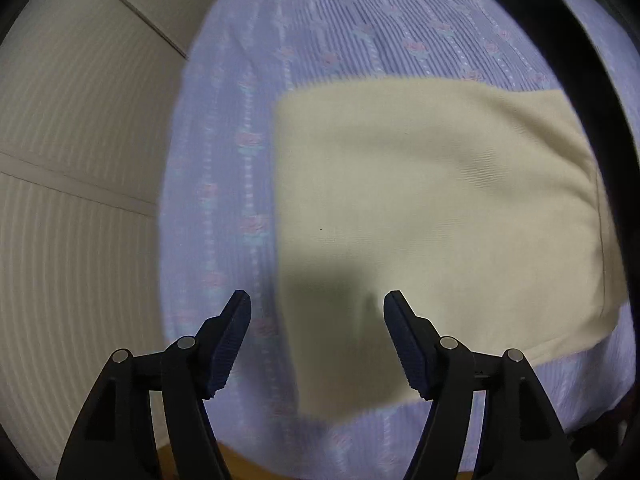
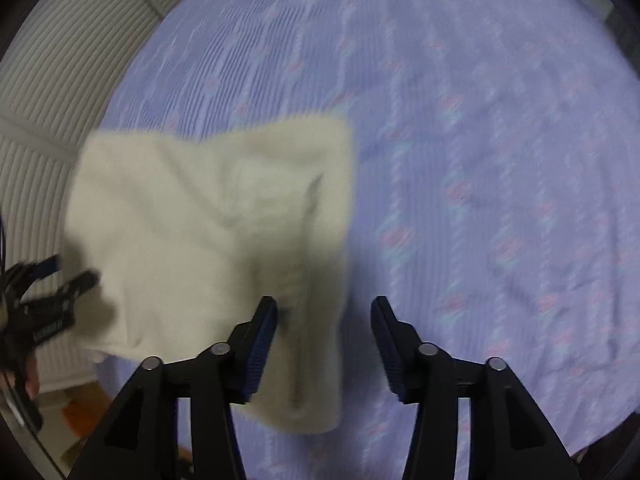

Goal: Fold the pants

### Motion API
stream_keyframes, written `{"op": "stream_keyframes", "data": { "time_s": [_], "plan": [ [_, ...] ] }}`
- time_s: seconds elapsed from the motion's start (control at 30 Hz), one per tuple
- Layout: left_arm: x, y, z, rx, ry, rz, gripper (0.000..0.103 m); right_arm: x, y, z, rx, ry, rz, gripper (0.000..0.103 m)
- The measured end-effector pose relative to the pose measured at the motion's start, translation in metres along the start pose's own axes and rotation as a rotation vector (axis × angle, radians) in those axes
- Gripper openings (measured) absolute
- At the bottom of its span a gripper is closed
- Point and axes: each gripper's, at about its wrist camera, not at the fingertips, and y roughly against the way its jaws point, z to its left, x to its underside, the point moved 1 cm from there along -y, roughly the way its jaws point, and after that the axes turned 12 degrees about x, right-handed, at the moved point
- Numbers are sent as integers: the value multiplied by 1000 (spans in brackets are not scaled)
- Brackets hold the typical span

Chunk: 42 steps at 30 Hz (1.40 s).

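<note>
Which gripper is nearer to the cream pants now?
Right, slightly. The right gripper hangs open over the pants near their right edge; the left gripper hangs open at their left edge.

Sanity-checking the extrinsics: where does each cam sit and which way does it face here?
Left wrist: on the left gripper, looking down along its open fingers at cream pants on a lilac bedspread; wall at left.
Right wrist: on the right gripper, open, facing down at the bedspread, pants left of centre; the left gripper and a bit of hand show at far left.
Shared: pants, bedspread, ribbed wall.
</note>
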Motion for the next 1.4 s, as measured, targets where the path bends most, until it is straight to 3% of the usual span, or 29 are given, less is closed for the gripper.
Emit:
{"op": "stream_keyframes", "data": {
  "time_s": [0.13,0.27,0.4,0.5,0.73,0.83,1.0,1.23,1.4],
  "plan": [
    [21,42,-8,26,83,-79,69,1,32,-19,-23,23,-80,54],
    [43,91,-47,48,145,-196,79,21,67,-41,-62,94,-157,67],
    [66,139,-113,69,193,-309,85,41,97,-70,-86,148,-212,68],
    [81,164,-172,57,202,-366,87,66,118,-114,-93,171,-256,76],
    [105,202,-329,43,241,-445,88,119,140,-237,-132,236,-285,77],
    [106,208,-385,54,228,-461,90,132,149,-281,-104,247,-295,77],
    [98,206,-466,105,114,-434,90,147,147,-341,-76,190,-291,77],
    [86,181,-521,141,-40,-416,90,172,136,-417,22,27,-280,77],
    [86,155,-561,168,-50,-422,90,196,114,-473,29,-74,-283,77]
  ]
}}
